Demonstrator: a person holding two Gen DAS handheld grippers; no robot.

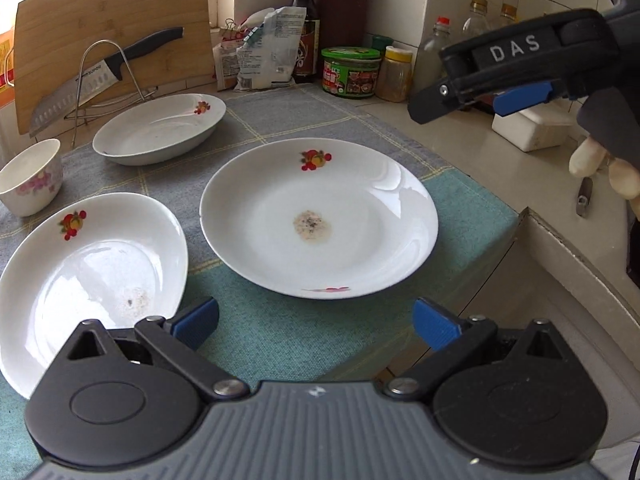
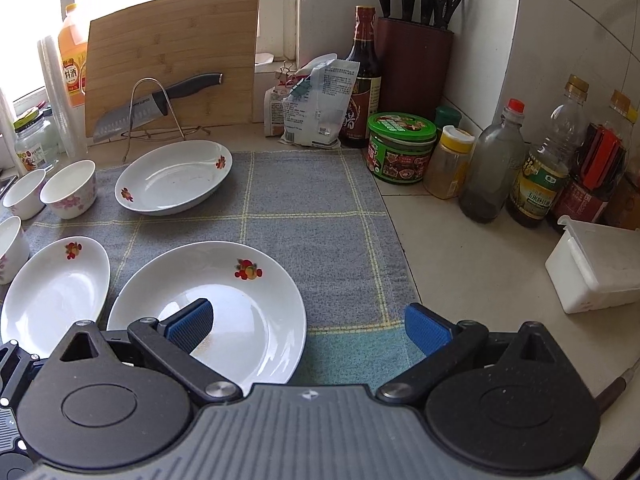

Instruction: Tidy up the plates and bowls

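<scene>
Three white plates with red fruit motifs lie on a checked cloth [image 2: 320, 216]. A round plate [image 1: 320, 220] with a dried stain sits just ahead of my left gripper [image 1: 316, 324], which is open and holds nothing. A second plate [image 1: 92, 276] lies at its left, close to the left finger. Farther back rest an oval dish [image 1: 160, 128] and a flowered bowl [image 1: 30, 176]. My right gripper [image 2: 308, 326] is open, its left finger hovering over the round plate [image 2: 224, 280]. Beside that are the second plate [image 2: 56, 292], the oval dish [image 2: 174, 176] and three bowls [image 2: 70, 194].
A knife [image 2: 160, 98] leans on a wire rack before a wooden cutting board [image 2: 172, 52]. A green-lidded jar [image 2: 400, 148], bottles [image 2: 492, 168], a white box [image 2: 596, 268] and a knife block [image 2: 412, 64] crowd the right and back. The counter edge [image 1: 560, 248] drops off at right.
</scene>
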